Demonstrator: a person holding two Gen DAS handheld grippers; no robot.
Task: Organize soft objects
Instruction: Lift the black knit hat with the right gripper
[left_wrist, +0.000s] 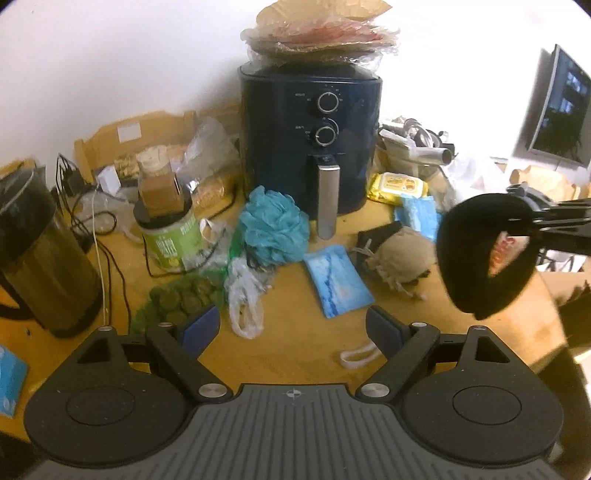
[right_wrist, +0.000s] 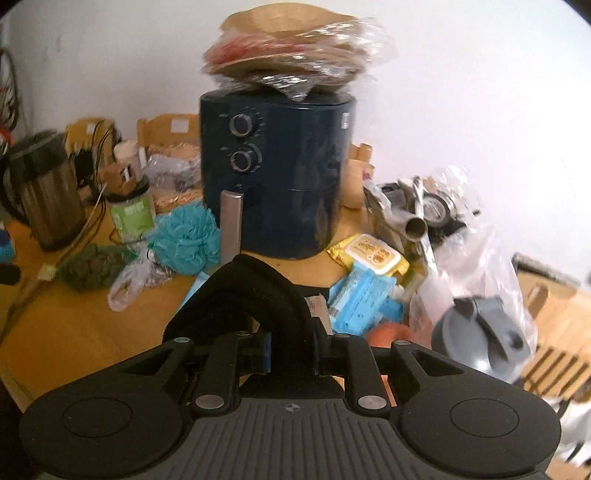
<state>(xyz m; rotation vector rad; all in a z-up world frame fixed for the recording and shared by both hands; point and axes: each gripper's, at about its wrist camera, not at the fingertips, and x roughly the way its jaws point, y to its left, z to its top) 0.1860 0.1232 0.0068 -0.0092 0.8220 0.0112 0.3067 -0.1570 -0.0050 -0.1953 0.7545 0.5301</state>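
Left wrist view: left gripper (left_wrist: 291, 328) hovers open over the table (left_wrist: 295, 332), right gripper (right_wrist: 291, 354) clamps a black band (right_wrist: 255, 291) aloft.

A black padded band (right_wrist: 255, 295), curved into an arch, is clamped in the right tongs (right_wrist: 291, 356) and hangs in the air at the right, above the tabletop (left_wrist: 295, 332). A fluffy teal bath pouf (left_wrist: 273, 229) lies left of centre in front of the far appliance. A beige drawstring pouch (left_wrist: 399, 258) sits right of centre, with a flat blue-and-white sponge cloth (left_wrist: 338, 286) lying between them, nearer.
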